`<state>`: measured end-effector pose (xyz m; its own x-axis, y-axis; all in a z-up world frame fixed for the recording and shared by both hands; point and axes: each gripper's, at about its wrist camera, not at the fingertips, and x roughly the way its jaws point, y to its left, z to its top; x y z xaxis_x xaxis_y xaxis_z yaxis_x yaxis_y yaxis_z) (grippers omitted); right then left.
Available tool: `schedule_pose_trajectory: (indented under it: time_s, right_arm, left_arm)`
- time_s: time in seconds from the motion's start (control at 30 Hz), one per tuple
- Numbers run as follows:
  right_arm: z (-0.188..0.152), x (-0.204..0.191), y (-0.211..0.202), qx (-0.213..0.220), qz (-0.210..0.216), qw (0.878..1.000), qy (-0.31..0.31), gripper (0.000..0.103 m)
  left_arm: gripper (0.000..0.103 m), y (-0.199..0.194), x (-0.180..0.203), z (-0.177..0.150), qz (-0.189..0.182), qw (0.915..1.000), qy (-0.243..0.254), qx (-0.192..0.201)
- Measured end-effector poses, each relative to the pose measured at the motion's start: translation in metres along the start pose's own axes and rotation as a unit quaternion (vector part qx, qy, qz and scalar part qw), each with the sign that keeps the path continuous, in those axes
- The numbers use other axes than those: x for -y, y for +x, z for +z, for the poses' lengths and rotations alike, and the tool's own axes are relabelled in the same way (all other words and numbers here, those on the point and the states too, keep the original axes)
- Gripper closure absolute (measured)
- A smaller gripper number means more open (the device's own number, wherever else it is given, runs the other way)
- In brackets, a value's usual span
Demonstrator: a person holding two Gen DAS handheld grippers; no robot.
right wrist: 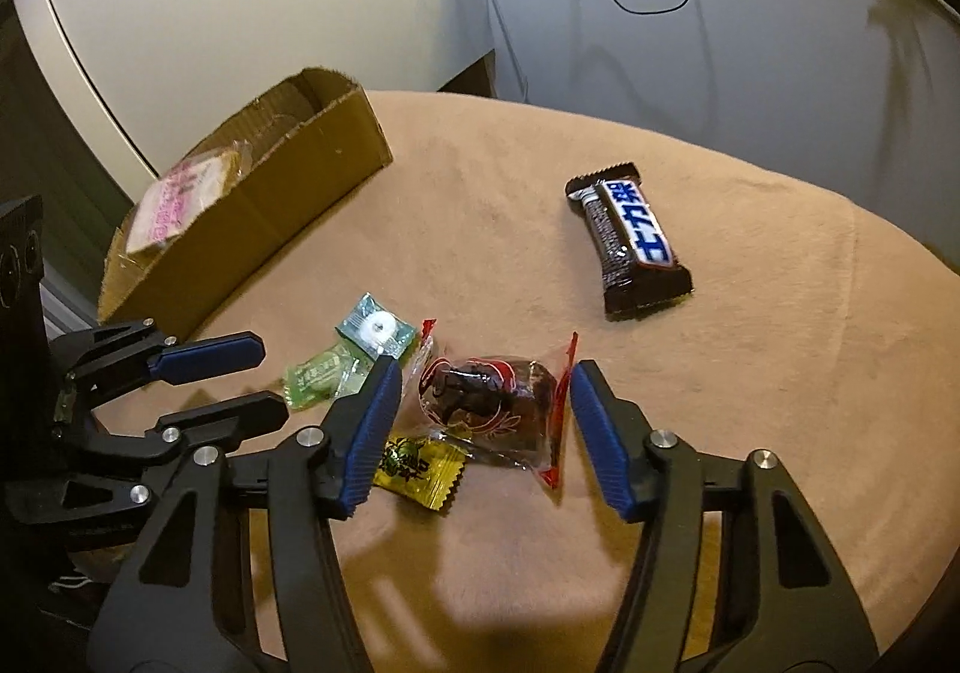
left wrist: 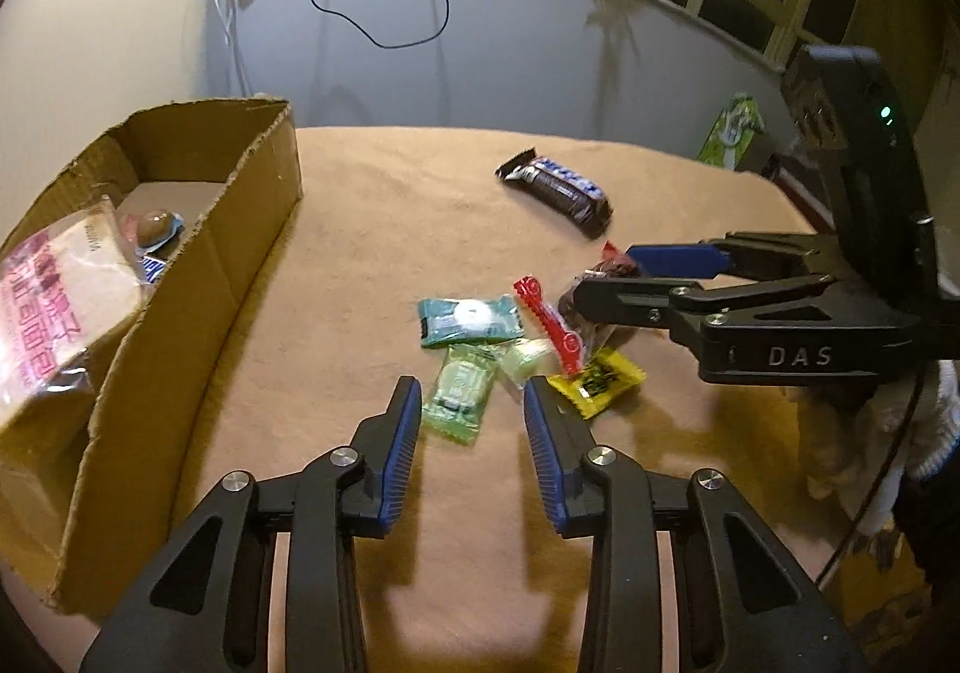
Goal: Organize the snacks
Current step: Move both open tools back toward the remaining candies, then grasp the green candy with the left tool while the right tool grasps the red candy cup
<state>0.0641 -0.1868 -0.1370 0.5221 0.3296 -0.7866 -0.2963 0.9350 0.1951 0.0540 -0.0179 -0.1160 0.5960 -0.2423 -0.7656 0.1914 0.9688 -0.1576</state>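
Near the middle of both frames, on the tan cloth-covered surface (left wrist: 372, 229), lies a small cluster of wrapped snacks, and both of my tools hang over it. My left gripper (left wrist: 471, 403) has its jaws partly open, standing either side of the light green candy packet (left wrist: 459, 394) with nothing pressed between the pads. My right gripper (right wrist: 486, 394) has its jaws wider, bracketing the clear packet of dark dried fruit with red edging (right wrist: 489, 406); its pads stand just off the wrapper, so it holds nothing yet.

To do this step well, I judge each pair of jaws should settle low enough that the pads meet the body of the wrapper, not only a crimped end that could slip out. The cluster is crowded: the yellow candy (right wrist: 420, 469) lies touching the fruit packet at lower centre of the right view, and the teal mint packet (left wrist: 468, 319) sits just above the green one in the left view. Closing slowly should keep me from pinching a neighbour as well. My two tools are near each other, so lifting one at a time looks safer.

The chocolate bar (right wrist: 630, 238) lies well apart, toward the upper right of the right view.

At the left of the left frame stands the open cardboard box (left wrist: 240, 229), the likely destination. It already holds a large pink-printed bag (left wrist: 54, 313) leaning over its near wall, a small round brown sweet (left wrist: 153, 226), and a blue-and-white wrapper I cannot identify.
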Motion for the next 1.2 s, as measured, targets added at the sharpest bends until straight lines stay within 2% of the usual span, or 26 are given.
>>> schedule_pose_trajectory:
  time_s: [0.3, 0.43, 0.57, 0.73, 1.2]
  right_arm:
    - [0.002, -0.004, 0.008, -0.008, -0.005, 1.000, -0.018, 0.041]
    - [0.001, -0.002, 0.011, -0.011, 0.002, 1.000, -0.013, 0.042]
    - [0.002, 0.000, 0.009, -0.010, 0.008, 1.000, -0.007, 0.044]
    - [0.001, 0.001, 0.004, -0.005, 0.014, 1.000, 0.006, 0.049]
    - [0.001, 0.000, -0.020, 0.016, 0.010, 1.000, 0.021, 0.050]
  left_arm:
    - [0.069, 0.023, 0.004, -0.001, 0.019, 0.9989, 0.035, -0.025]
    - [0.070, 0.024, 0.007, -0.002, 0.025, 0.9985, 0.045, -0.020]
    - [0.081, 0.024, 0.007, -0.003, 0.028, 0.9984, 0.046, -0.017]
    - [0.082, 0.024, 0.004, -0.002, 0.024, 0.9987, 0.043, -0.015]
    - [0.082, -0.008, -0.003, -0.003, 0.020, 0.9992, 0.028, 0.018]
